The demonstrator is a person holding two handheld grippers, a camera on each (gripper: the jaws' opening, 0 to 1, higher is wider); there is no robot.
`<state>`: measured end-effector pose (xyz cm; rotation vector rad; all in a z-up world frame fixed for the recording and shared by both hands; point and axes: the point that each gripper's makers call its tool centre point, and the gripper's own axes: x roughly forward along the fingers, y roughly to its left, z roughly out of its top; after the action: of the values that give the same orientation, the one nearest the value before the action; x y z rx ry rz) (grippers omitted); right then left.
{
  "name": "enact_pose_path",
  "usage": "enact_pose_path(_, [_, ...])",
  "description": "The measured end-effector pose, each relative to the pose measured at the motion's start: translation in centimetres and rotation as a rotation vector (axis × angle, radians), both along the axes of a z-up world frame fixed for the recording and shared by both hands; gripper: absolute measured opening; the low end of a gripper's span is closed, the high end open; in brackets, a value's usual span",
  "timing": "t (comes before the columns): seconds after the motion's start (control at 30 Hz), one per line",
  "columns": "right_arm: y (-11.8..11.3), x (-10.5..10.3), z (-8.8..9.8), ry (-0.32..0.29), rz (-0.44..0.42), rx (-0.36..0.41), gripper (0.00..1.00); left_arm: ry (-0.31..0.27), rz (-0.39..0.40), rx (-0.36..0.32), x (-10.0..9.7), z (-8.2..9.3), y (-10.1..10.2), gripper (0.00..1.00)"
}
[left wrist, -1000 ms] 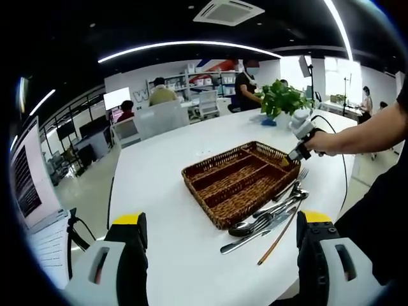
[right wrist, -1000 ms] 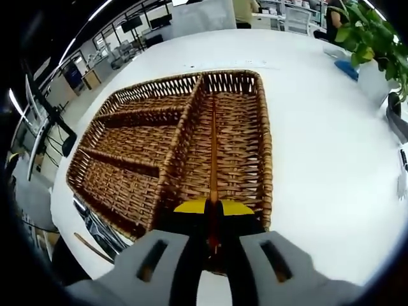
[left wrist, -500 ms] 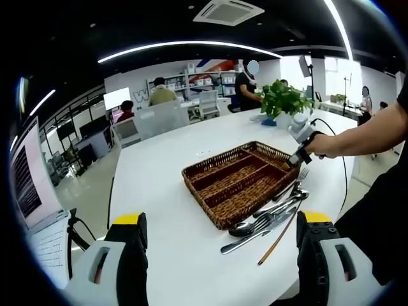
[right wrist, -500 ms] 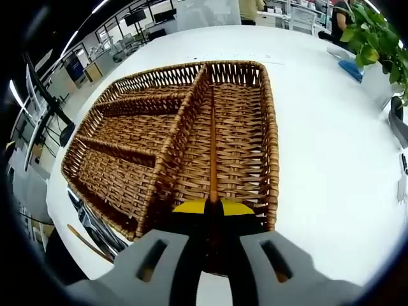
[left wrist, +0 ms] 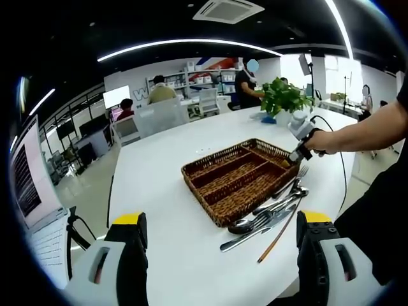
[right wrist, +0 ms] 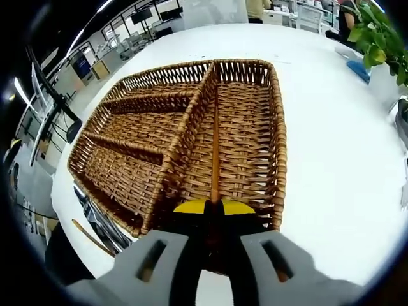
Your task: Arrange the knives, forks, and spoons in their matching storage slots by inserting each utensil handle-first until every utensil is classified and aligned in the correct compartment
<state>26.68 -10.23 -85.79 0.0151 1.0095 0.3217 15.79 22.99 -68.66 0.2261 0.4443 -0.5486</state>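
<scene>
A brown wicker basket (left wrist: 237,182) with divided slots sits on the white table (left wrist: 166,191). My right gripper (right wrist: 213,207) is shut on a thin brown wooden stick (right wrist: 215,150), which lies along the basket's (right wrist: 140,159) long right-hand slot. In the left gripper view, a hand holds the right gripper (left wrist: 299,150) at the basket's right end. A pile of metal spoons, forks and knives (left wrist: 271,213) lies on the table beside the basket, along with a second brown stick (left wrist: 278,237). My left gripper (left wrist: 223,220) hangs open on the near side of the basket, holding nothing.
A potted green plant (left wrist: 282,99) stands at the table's far end, beyond the basket. A person's arm (left wrist: 366,134) reaches in from the right. Chairs, shelves and people are behind the table. The table's left part is bare white surface.
The right gripper view has shifted slightly over the basket, with the stick still in the jaws and in the same slot. The left gripper has stayed put.
</scene>
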Motion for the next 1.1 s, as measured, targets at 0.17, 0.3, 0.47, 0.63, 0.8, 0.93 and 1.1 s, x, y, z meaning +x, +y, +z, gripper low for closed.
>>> enact_pose_path(0.17, [0.8,0.3,0.8,-0.048,0.084,-0.006,0.08,-0.004,-0.008,0.002,0.1,0.1,-0.4,0.99])
enact_pose_path(0.3, [0.9,1.7,3.3,-0.178,0.158,-0.067,0.16,-0.003,-0.015,0.009,0.0,0.0,-0.5,0.99])
enact_pose_path(0.47, [0.8,2.6,5.7,-0.258,0.197,-0.064,0.24,-0.009,-0.018,0.009,0.0,0.2,-0.6,0.99])
enact_pose_path(0.63, [1.7,3.1,8.9,-0.381,0.269,-0.013,0.62,-0.011,-0.023,0.007,0.1,0.3,-0.8,0.99])
enact_pose_path(0.8, [1.6,2.9,10.3,-0.439,0.322,-0.007,0.87,-0.009,-0.028,0.005,0.2,0.2,-1.0,0.99])
enact_pose_path(0.93, [3.4,2.4,12.1,-0.53,0.413,0.113,1.0,-0.012,-0.034,0.002,0.4,0.2,-1.3,0.99])
enact_pose_path(1.1, [2.8,1.7,12.2,-0.539,0.43,0.099,1.0,-0.019,-0.038,-0.002,0.7,0.5,-1.5,0.99])
